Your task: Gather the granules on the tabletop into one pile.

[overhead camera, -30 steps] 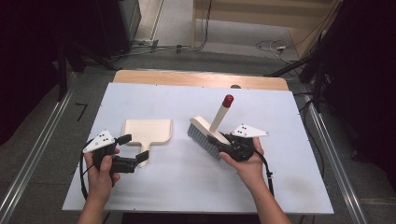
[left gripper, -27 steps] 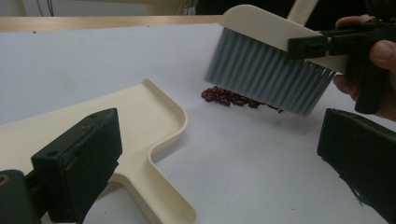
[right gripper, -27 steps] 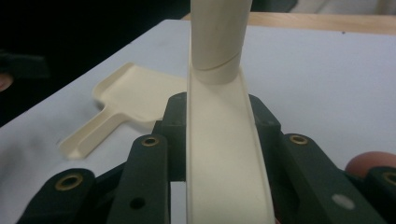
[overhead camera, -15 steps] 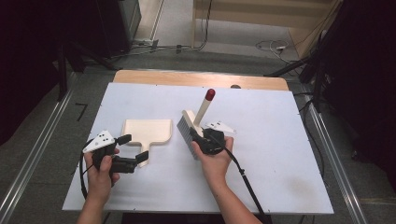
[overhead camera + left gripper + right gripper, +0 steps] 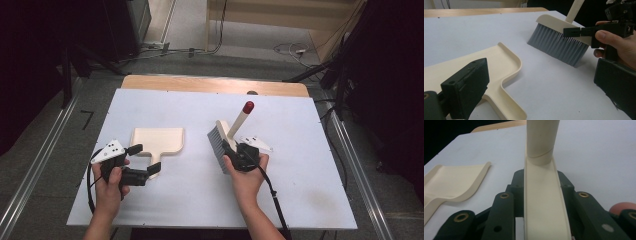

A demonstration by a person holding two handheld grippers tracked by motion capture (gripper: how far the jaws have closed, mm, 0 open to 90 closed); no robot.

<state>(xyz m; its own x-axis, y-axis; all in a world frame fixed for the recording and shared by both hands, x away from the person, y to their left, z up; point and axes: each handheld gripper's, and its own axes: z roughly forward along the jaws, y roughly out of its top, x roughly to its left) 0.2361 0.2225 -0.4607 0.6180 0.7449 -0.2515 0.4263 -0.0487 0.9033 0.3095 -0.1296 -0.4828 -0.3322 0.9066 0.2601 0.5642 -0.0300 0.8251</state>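
Note:
A cream dustpan [image 5: 159, 139] lies flat on the white table, left of centre, its handle pointing toward me. My left gripper [image 5: 144, 161] is open, and the dustpan's handle [image 5: 506, 105] lies between the wide-apart jaws, close to the left one. A cream brush [image 5: 220, 140] with grey bristles [image 5: 557, 45] and a red-tipped handle [image 5: 247, 107] stands right of the dustpan, bristles facing it. My right gripper [image 5: 234, 152] is shut on the brush's cream back [image 5: 542, 205], and the handle rises straight ahead in the right gripper view. A gap of bare table separates brush and dustpan [image 5: 456, 182].
The white board [image 5: 310, 200] covers the table, and a wooden strip [image 5: 200, 84] runs along its far edge. Metal rails [image 5: 35, 165] run along the floor on both sides. Cables [image 5: 290, 49] lie on the floor beyond the table.
My right gripper carried the brush left toward the dustpan, then back right a little, and turned it so the bristles face left. The left gripper and dustpan have not moved.

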